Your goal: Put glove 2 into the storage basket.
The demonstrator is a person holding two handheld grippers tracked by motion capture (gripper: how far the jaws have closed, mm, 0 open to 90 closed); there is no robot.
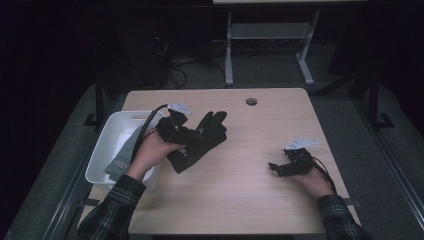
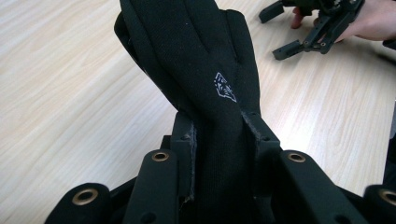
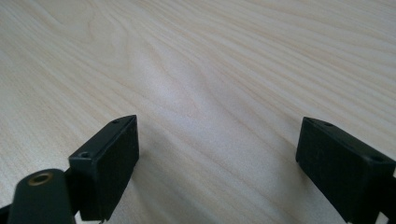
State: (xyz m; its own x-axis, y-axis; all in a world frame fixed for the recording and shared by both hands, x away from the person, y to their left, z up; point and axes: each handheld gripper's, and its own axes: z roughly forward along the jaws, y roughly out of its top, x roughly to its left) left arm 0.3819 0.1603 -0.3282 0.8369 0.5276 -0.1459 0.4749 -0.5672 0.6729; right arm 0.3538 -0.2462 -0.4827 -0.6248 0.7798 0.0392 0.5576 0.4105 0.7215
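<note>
A: What's on your table (image 1: 240, 190)?
B: A white bin (image 1: 107, 145) at its left edge with a grey cloth (image 1: 122, 155) inside.
A: And the black glove (image 2: 196, 70)?
B: Your left gripper (image 1: 172, 131) clamps it near the cuff, lifted just right of the bin.
A: Your right gripper (image 1: 280, 167)?
B: Spread wide, nothing between its jaws, resting low at the table's right.

Bin (image 1: 102, 150) at table's (image 1: 240, 200) left edge, glove (image 1: 200, 140) just right.
</note>
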